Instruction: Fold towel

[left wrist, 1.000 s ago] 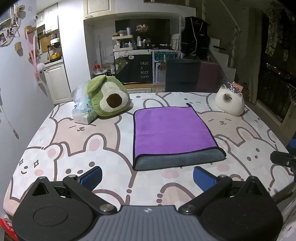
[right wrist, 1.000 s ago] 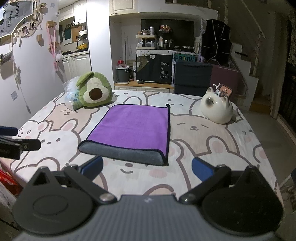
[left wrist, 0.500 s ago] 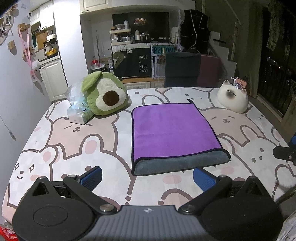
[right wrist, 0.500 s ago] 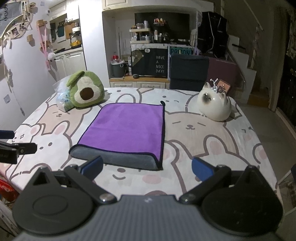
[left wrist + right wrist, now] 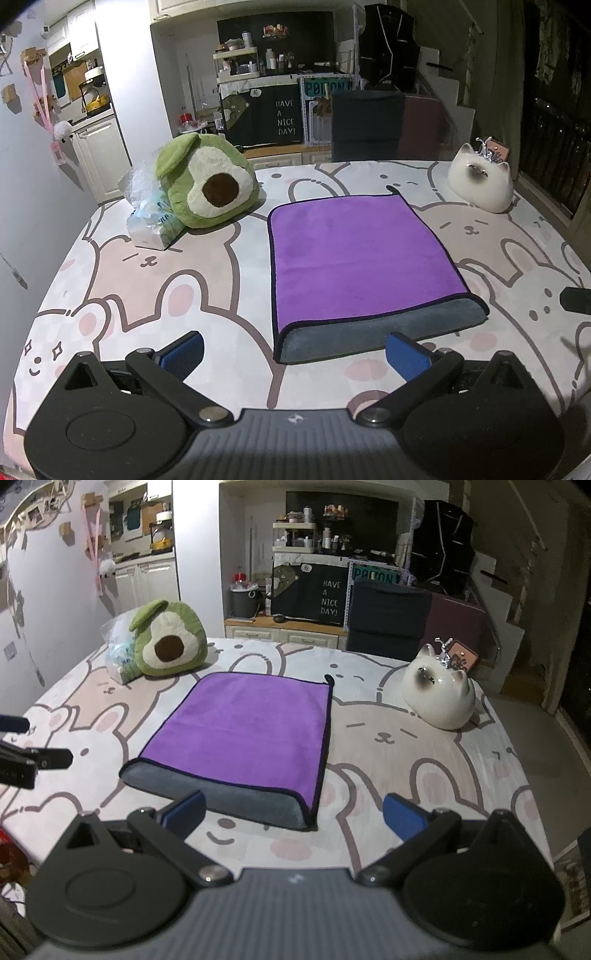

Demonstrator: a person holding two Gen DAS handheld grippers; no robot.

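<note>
the purple microfibre towel with a grey underside and black hem (image 5: 360, 254) lies folded flat on the rabbit-print tablecloth (image 5: 155, 284), its thick grey fold at the near edge, in the middle of both views. against half a second ago it has not shifted on the cloth; it only sits slightly larger and lower in each frame, as both cameras have eased closer. the left gripper (image 5: 295, 352) has its blue-padded fingers spread wide, holding nothing, the grey fold just beyond and between them with the right pad near it. the right gripper (image 5: 293, 814) is likewise wide apart and empty, its left pad near the fold's edge. upper left of the towel sits a green avocado plush (image 5: 207, 184) against a crinkled plastic bag (image 5: 147, 218); upper right, a white ceramic cat (image 5: 480, 182).
</note>
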